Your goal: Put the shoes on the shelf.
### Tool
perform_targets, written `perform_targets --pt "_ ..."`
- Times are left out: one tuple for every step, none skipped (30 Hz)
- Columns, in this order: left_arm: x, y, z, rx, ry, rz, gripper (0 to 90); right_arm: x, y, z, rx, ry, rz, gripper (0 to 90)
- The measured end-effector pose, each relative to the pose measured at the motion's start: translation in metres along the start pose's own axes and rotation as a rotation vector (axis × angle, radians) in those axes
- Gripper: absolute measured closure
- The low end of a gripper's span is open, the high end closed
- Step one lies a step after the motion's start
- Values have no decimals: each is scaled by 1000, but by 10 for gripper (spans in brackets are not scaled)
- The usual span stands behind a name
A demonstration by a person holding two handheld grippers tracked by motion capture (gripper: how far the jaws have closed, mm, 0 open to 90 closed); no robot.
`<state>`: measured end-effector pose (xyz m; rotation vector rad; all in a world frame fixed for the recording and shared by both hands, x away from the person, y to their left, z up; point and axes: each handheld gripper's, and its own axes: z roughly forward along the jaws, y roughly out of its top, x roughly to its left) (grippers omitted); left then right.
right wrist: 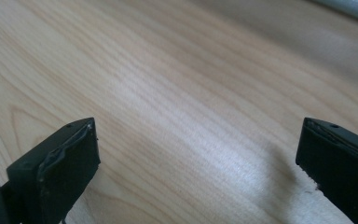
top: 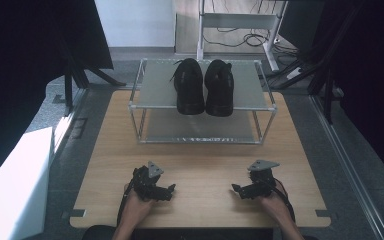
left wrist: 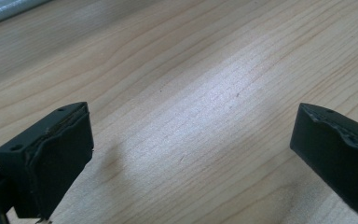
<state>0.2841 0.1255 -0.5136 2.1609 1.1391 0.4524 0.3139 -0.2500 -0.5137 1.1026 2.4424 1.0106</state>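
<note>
Left gripper [top: 170,191] low at near edge, jaws spread wide, nothing between, right gripper [top: 236,190] mirrored opposite, jaws wide too, tips pointing inward, well apart, hands gripping from below

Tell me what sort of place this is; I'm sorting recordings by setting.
Probably a lab or recording setup, not a home: a bare wooden table holds a small two-tier rack with black shoes, flanked by dark curtains, with loose cables behind.

Grey floor [top: 352,150] surrounds the wooden table [top: 200,170]; black curtains [top: 25,60] fill both upper corners. White desk frame [top: 240,22] at top centre; cables [top: 252,39] beneath it.
</note>
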Motion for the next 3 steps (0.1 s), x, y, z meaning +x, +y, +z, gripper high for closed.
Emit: perform_targets --pt "0 0 1 4 -1 0 0 0 0 1 7 0 -4 0" --pt "-1 0 2 9 0 2 0 0 -1 1 9 -1 -6 0" --pt "-1 0 2 9 0 2 0 0 -1 1 9 -1 -6 0"
